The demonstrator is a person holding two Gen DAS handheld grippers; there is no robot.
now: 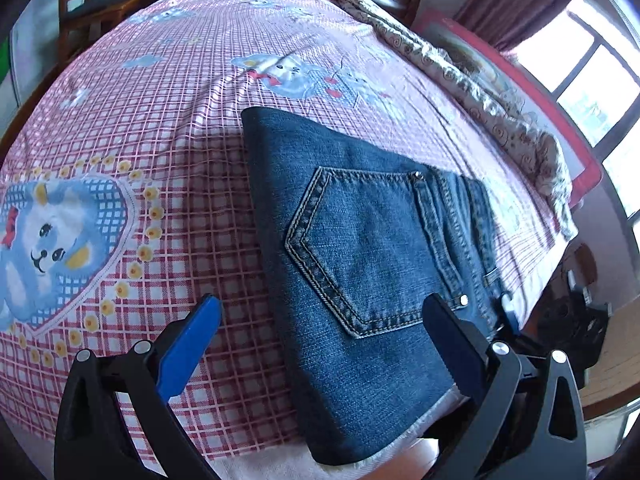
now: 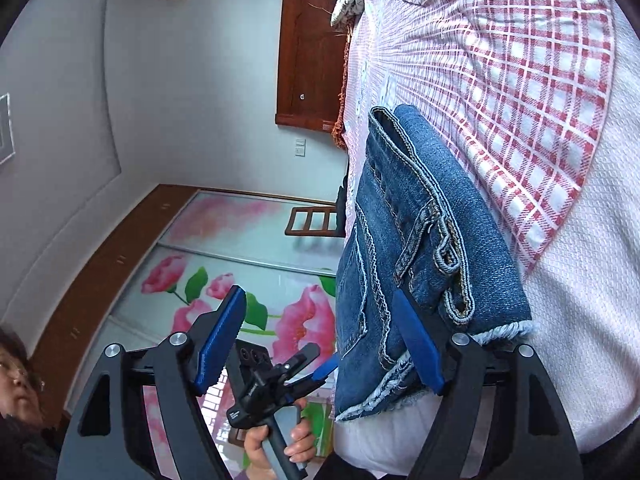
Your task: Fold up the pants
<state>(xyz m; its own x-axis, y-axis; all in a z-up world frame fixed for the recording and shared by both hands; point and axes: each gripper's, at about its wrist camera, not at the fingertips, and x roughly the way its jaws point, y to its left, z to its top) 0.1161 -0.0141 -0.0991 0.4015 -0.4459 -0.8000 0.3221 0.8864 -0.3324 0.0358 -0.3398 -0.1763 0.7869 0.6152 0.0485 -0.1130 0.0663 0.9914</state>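
Bed covered by pink-and-red checked sheet (image 1: 192,128) with blue bear print (image 1: 52,248), ahead-left of left gripper. Patterned quilt (image 1: 472,92) bunched along bed's far right edge. Wooden chair (image 1: 84,4) beyond far left corner. Window (image 1: 592,80) far right. Ahead of right gripper: flower-printed sliding doors (image 2: 240,280), wooden headboard (image 2: 308,48).

The pants (image 1: 360,248) are thick, rough blue denim with frayed edges. The bed sheet (image 1: 180,120) is soft checked cloth. The left gripper (image 1: 324,340) has matt black plastic, shiny metal bolts.
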